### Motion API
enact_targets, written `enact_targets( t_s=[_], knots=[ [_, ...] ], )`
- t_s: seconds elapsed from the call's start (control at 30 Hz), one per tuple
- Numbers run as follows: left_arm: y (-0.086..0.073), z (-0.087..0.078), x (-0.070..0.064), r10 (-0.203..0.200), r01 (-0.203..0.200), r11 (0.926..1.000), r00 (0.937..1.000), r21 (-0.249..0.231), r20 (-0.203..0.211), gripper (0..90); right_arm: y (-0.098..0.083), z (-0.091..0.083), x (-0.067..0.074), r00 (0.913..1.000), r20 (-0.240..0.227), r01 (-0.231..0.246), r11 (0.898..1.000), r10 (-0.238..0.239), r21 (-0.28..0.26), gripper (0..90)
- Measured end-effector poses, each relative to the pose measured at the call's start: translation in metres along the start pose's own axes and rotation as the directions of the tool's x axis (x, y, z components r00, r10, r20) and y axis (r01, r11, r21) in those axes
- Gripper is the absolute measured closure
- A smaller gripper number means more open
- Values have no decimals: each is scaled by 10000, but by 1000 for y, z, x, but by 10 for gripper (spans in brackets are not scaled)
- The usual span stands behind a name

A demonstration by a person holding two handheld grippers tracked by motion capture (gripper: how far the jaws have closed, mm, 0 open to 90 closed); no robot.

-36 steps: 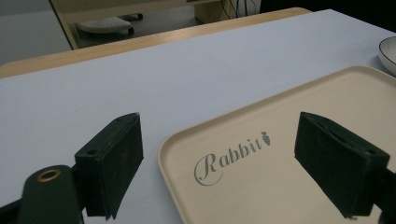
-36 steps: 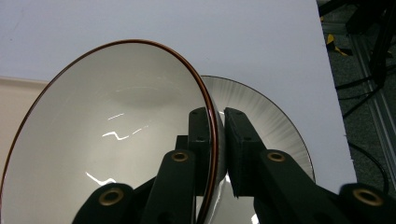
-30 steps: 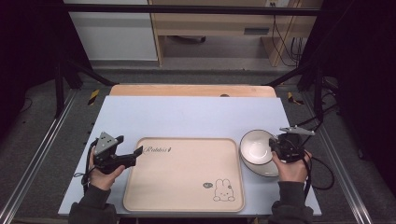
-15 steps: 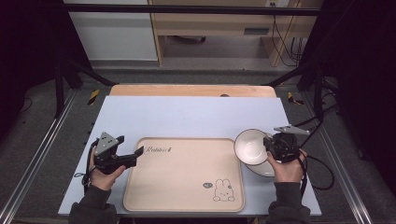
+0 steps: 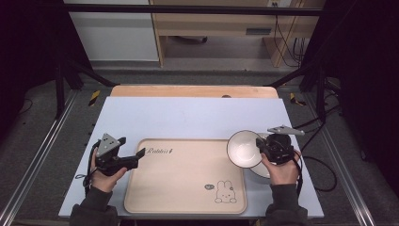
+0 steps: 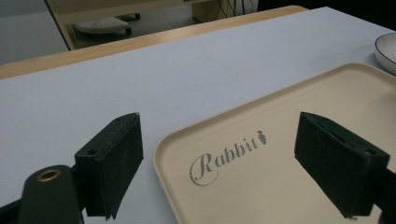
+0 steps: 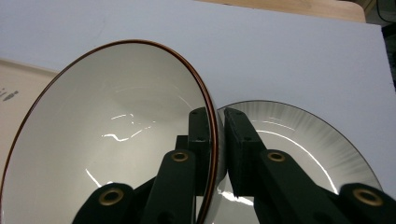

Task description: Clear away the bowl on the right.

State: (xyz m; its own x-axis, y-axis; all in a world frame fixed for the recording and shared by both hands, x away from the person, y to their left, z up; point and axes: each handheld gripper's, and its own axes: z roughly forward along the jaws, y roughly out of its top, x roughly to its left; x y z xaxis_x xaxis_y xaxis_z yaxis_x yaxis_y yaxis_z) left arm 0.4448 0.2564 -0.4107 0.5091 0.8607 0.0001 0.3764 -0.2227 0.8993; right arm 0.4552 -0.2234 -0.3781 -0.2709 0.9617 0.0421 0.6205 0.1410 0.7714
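Observation:
A white bowl (image 5: 242,149) (image 7: 112,140) with a dark brown rim hangs tilted over the tray's right edge. My right gripper (image 5: 261,147) (image 7: 215,154) is shut on its rim, one jaw inside and one outside. Below it a second white dish (image 5: 264,170) (image 7: 289,140) with a dark rim lies on the table. The beige tray (image 5: 183,179) (image 6: 280,116), printed with "Rabbit" and a bunny, lies at the front middle. My left gripper (image 5: 131,156) (image 6: 219,163) stands open at the tray's left corner, its jaws either side of the tray rim with nothing held.
The pale blue table (image 5: 188,117) has bare room behind the tray, with a wooden strip (image 5: 193,91) along its far edge. Cables (image 5: 324,174) trail off the table's right side. Black frame posts (image 5: 61,80) stand at both back corners.
My right gripper has carried the bowl leftward and slightly up, off the dish below and toward the tray. The left gripper has kept still.

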Motion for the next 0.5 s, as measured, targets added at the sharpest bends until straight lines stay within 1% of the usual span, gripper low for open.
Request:
enact_targets(
  t_s=[0.03,0.07,0.13,0.17,0.2,0.27,0.33,0.37,0.4,0.5],
  knots=[
    [0,0,0,6,-6,10000,10000,1,-2,150,1,0,2,10000,-65,-21,10000,20,-11,811],
    [0,0,0,2,-2,10000,10000,-5,1,150,1,0,2,9999,-113,83,10000,-84,-45,812],
    [0,0,0,11,-11,10000,10000,-7,4,150,2,0,7,9998,-202,66,10000,-67,-26,812],
    [0,0,0,11,-11,10000,10000,-9,5,150,2,0,7,9996,-215,184,9998,-186,-63,812],
    [0,0,0,26,-26,10000,10000,-7,-8,150,3,0,9,9996,-252,138,9999,-139,-25,811],
    [0,0,0,46,-46,10000,10000,14,-6,150,3,1,12,9992,-292,274,9996,-276,-55,812],
    [0,0,0,44,-44,10000,10000,22,3,150,4,2,14,9989,-316,354,9993,-357,-109,812],
    [0,0,0,47,-47,10000,10000,35,5,150,5,2,16,9990,-325,312,9995,-315,-87,812],
    [0,0,0,46,-46,10000,10000,42,9,150,5,2,17,9986,-345,401,9991,-405,-111,812],
    [0,1,-1,52,-52,10000,10000,45,21,150,6,4,21,9975,-505,490,9987,-496,-136,812]
  ],
)
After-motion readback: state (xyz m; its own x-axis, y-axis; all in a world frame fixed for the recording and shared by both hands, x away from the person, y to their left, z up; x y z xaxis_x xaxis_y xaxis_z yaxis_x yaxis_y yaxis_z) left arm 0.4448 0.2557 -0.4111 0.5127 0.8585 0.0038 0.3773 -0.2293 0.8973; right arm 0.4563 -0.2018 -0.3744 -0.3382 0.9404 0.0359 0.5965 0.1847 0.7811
